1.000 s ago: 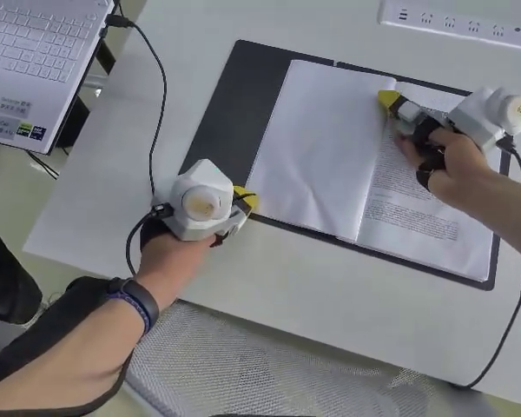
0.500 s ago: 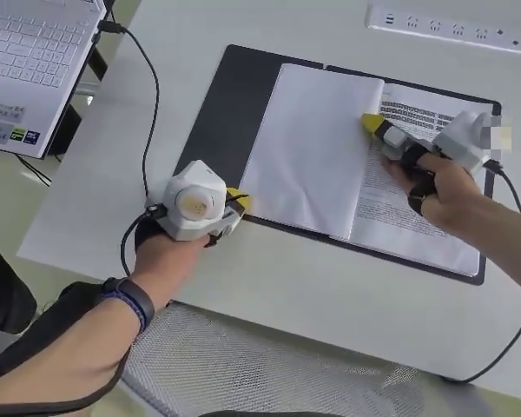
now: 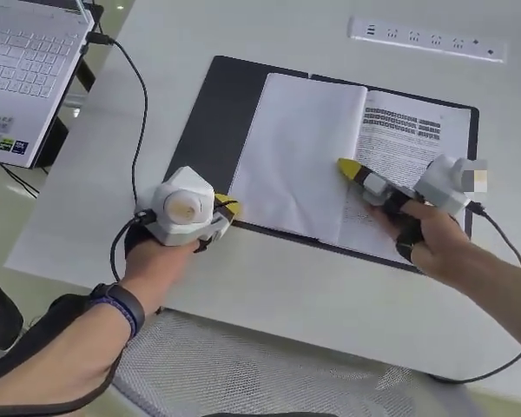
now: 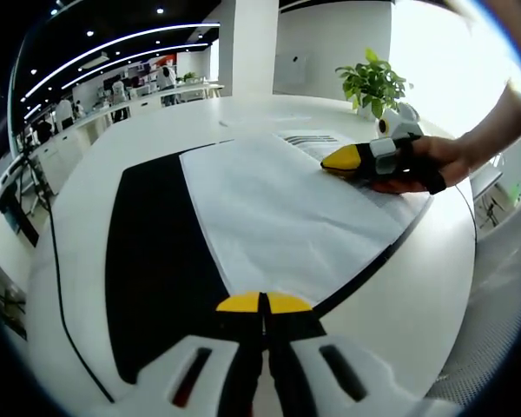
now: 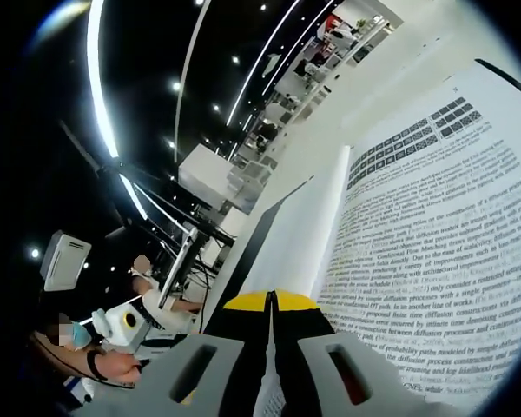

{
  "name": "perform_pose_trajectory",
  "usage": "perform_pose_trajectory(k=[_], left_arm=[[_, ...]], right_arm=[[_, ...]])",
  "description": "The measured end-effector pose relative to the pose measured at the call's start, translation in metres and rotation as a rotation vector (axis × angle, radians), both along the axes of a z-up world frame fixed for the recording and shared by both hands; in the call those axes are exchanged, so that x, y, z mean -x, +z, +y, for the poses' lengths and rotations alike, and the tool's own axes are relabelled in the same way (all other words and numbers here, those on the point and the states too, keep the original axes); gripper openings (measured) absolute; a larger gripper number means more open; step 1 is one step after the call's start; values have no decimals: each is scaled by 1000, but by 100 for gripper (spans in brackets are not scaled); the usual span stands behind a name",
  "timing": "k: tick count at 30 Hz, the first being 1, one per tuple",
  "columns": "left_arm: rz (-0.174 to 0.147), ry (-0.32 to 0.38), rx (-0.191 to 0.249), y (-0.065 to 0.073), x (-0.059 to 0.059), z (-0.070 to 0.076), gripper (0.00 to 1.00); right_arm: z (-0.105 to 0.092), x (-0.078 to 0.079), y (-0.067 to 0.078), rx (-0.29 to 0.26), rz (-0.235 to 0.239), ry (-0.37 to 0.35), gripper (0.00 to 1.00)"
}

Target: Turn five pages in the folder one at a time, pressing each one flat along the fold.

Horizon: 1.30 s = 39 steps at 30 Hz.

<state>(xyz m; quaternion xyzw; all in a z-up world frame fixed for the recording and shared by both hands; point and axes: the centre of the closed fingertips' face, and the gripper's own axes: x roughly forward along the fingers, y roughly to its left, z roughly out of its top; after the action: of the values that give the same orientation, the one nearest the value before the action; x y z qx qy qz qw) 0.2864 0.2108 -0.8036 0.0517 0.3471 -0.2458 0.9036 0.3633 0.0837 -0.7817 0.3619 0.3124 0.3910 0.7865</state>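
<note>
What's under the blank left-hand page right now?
The black folder cover sticks out beyond the blank page at its left edge. Any pages beneath are hidden.

White table bears folder, power strip, cable

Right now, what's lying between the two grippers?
In the head view, the blank white page of the open folder lies between the left gripper and the right gripper. Nothing else is on that stretch.
</note>
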Motion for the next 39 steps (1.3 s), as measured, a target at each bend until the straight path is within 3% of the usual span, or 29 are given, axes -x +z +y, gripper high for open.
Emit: perform_pose_trajectory(k=[7, 11, 21, 39], left_arm=[[-3, 7, -4, 1, 0, 0, 0], [-4, 2, -5, 1, 1, 0, 0], [-3, 6, 3, -7, -3, 2, 0], [1, -22, -8, -14, -5, 3, 0]], right_arm=[[4, 40, -2, 13, -7, 63, 0], [2, 50, -3, 9, 1, 61, 0], [0, 70, -6, 7, 22, 60, 0], [-9, 87, -21, 50, 45, 80, 0]])
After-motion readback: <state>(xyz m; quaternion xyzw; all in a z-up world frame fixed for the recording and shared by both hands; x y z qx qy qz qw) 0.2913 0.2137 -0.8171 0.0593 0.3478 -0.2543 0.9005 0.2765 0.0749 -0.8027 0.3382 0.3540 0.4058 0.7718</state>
